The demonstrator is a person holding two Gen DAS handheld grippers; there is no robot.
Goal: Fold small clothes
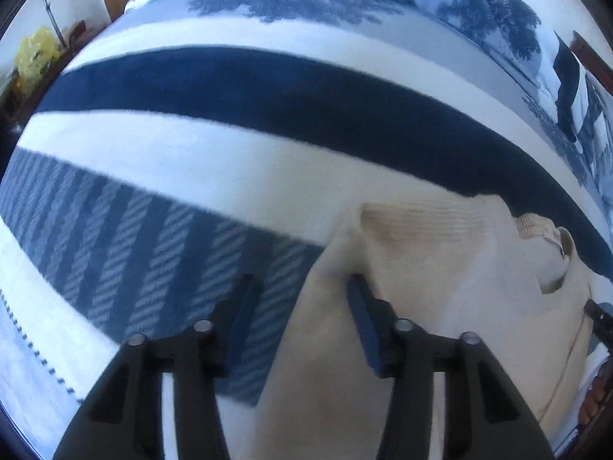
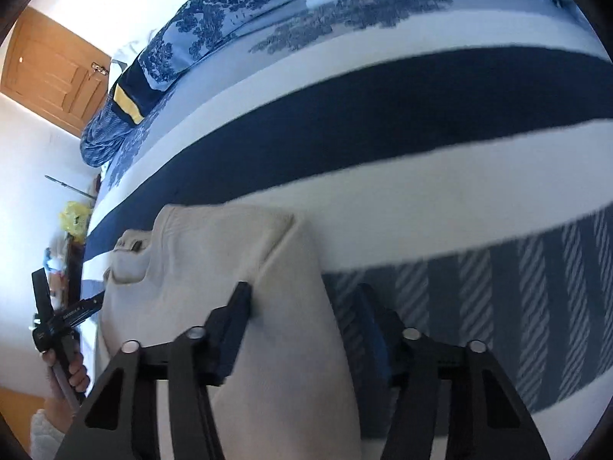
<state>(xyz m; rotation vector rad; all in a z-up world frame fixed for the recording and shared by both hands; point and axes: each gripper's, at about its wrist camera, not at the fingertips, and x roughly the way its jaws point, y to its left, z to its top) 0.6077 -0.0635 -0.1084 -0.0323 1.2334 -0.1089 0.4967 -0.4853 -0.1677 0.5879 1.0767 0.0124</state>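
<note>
A small cream knitted garment (image 1: 440, 268) lies flat on a striped bed blanket (image 1: 230, 88), its ribbed collar (image 1: 536, 226) toward the right in the left wrist view. My left gripper (image 1: 300, 303) points down over the garment's left edge. Its jaws stand apart: one finger (image 1: 360, 306) rests on the cloth, the other over the blue striped band. In the right wrist view the same garment (image 2: 214, 253) fills the lower middle. My right gripper (image 2: 304, 306) straddles its right edge, jaws apart, one finger (image 2: 237, 306) sunk into the cloth.
The blanket has a wide navy stripe (image 2: 383, 107) and a blue band of rope-like stripes (image 2: 517, 287). Tree-print pillows (image 2: 214, 15) and a blue bundle lie at the far end. A wooden door (image 2: 49, 69) and a yellow object (image 2: 74, 216) stand beyond the bed. A hand (image 2: 76, 372) holds the left gripper.
</note>
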